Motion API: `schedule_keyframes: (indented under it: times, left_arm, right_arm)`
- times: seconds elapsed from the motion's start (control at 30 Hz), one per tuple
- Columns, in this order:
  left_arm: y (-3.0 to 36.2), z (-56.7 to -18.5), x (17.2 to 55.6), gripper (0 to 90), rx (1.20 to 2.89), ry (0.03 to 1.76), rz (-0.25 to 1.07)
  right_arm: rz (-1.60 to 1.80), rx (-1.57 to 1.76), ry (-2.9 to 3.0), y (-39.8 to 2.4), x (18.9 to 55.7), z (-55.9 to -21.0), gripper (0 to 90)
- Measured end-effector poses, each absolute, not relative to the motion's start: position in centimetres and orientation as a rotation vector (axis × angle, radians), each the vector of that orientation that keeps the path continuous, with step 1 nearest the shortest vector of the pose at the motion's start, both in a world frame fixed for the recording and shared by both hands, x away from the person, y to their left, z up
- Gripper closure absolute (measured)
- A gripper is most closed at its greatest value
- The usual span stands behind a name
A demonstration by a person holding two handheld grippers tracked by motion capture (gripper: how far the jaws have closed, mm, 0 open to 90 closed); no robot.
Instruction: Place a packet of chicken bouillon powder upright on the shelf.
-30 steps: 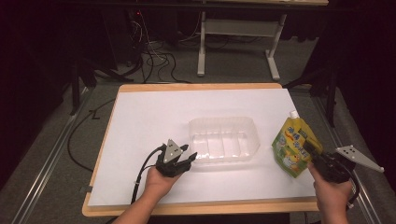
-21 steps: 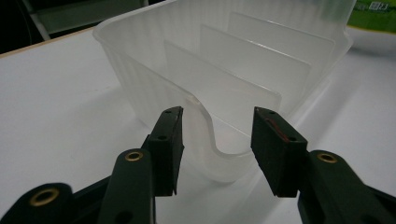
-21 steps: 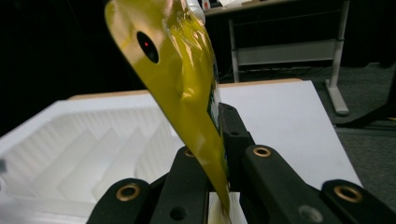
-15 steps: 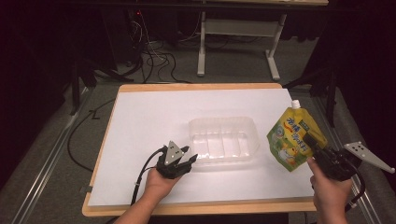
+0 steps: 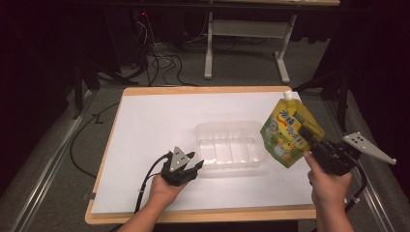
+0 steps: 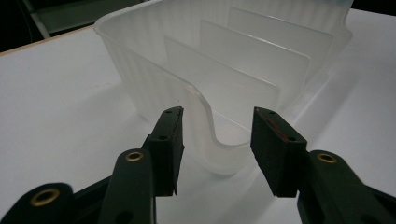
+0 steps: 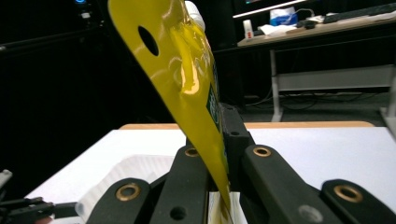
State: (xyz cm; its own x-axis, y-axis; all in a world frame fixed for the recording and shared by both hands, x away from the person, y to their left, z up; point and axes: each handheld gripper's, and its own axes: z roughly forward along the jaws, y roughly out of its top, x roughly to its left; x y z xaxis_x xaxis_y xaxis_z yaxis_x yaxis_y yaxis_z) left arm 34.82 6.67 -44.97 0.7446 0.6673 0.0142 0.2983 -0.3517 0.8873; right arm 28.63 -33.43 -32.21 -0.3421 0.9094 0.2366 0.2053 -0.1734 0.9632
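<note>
— On the tabletop (image 5: pixel 145 125), where does the tray (image 5: pixel 231 145) sit, and what are your left tongs (image 5: pixel 187 166) doing?

— Mid-tabletop, clear, with dividers inside. Your left tongs rest at its near-left corner. In the left gripper view their jaws straddle the corner's curved lip (image 6: pixel 210 126), one outside the wall, one inside. The left pad lies right against the wall; a gap shows by the right one, so you aren't squeezing it.

— And your right tongs (image 5: pixel 309 137)?

— Pressed together on the pouch (image 5: pixel 289 130), yellow-green with a white cap, pinching its lower edge. You hold it off the tabletop, cap tilted up and away, just right of the tray.
</note>
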Motion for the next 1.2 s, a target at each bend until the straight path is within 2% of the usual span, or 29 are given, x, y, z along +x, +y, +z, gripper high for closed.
schedule_keyframes:
  times: [0.63,1.1,1.2]
  left_arm:
    - [6.4,-45.0,34.7,56.1,1.959,0.709,0.467]
    - [6.3,-45.0,34.7,57.6,1.955,0.715,0.462]
    - [6.3,-45.0,34.6,60.4,1.952,0.718,0.461]
  right_arm:
    - [1.594,1.275,1.578,-27.9,32.0,-32.7,90.0]
    - [1.598,1.27,1.6,-25.7,33.2,-33.3,90.0]
    - [1.605,1.274,1.604,-25.4,33.4,-33.4,90.0]
